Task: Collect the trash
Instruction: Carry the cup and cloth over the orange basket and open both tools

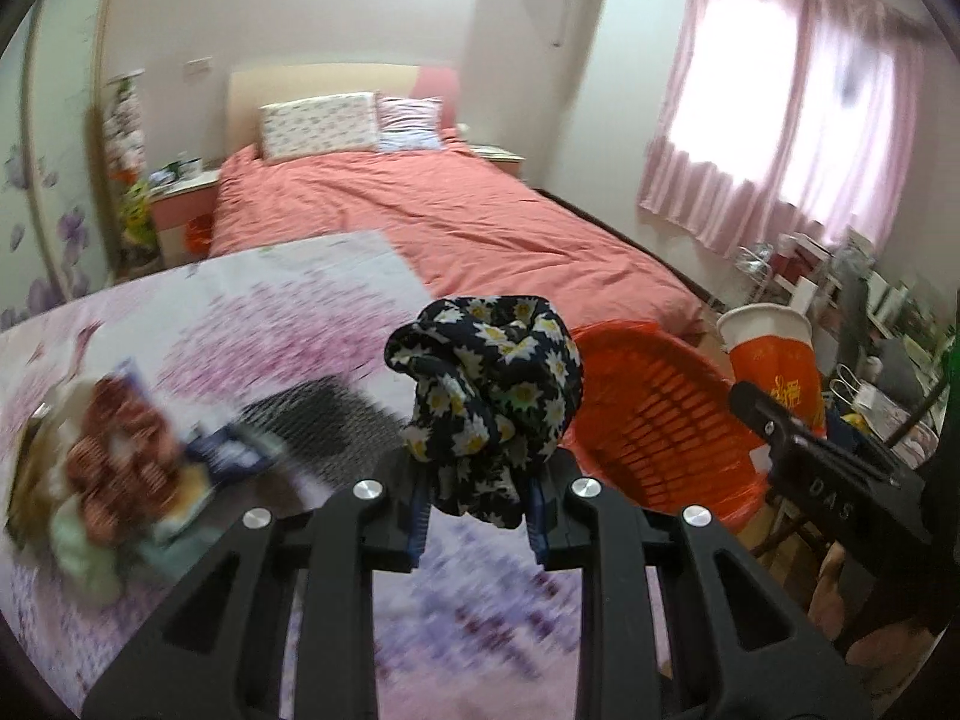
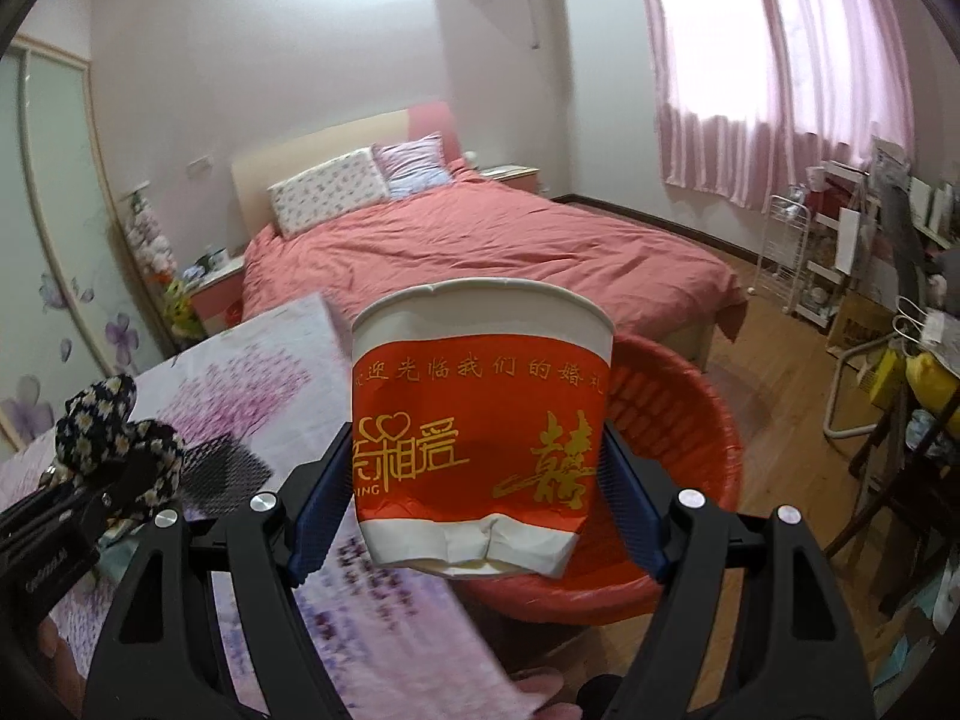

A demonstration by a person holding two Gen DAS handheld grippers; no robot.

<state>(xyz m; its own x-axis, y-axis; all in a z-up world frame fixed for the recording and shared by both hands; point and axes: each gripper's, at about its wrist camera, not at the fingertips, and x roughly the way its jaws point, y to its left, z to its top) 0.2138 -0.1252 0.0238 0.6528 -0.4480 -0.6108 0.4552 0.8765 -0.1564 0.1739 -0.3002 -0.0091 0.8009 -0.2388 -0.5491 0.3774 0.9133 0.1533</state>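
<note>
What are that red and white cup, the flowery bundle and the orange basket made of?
The cup looks like thin matt paper: its base is creased and dented. The flowery bundle seems soft woven fabric, crumpled in folds, with a daisy print. The orange basket looks like moulded plastic with slotted walls, apparently lined with a thin glossy orange bag.

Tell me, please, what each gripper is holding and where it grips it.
The left gripper pinches the lower end of a bunched daisy-print cloth. The right gripper clamps a red-and-white paper cup by its lower sides.
</note>
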